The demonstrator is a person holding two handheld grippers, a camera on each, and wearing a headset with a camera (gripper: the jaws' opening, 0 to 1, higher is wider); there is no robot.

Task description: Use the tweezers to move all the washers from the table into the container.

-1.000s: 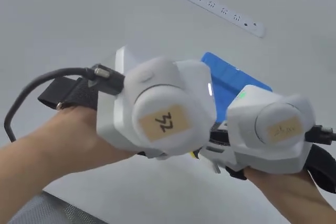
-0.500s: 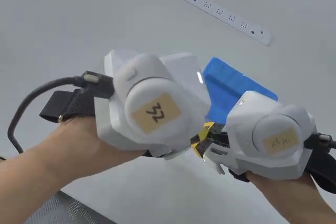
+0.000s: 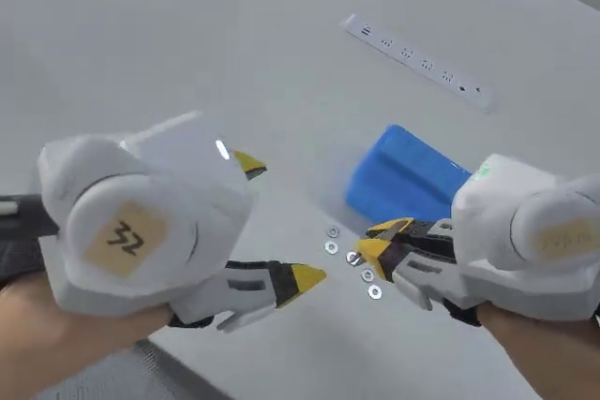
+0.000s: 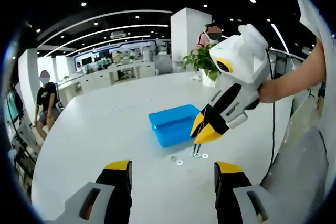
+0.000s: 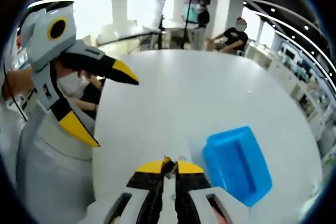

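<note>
Head view: white table (image 3: 169, 44) with a blue container (image 3: 412, 175) lying near its middle, and a white power strip (image 3: 417, 60) well apart beyond it. Five small metal washers (image 3: 331, 247) lie loose on the table just in front of the container's near edge; they are scattered in a short line, and none of them can be made out inside the container.

The left gripper (image 3: 278, 220) is on the left, and its yellow-tipped jaws are spread wide with nothing between them. It is clear of the washers and of the container.

The right gripper (image 3: 373, 241) is on the right with its tips directly over the washer group. Its jaws are drawn close together. In the left gripper view, thin tweezers (image 4: 195, 149) project downward from between those jaws, and their points reach the table among the washers. The right gripper view confirms a narrow item pinched between the nearly closed jaws. Whether the tweezer points hold a washer cannot be determined; the detail is too small.
</note>
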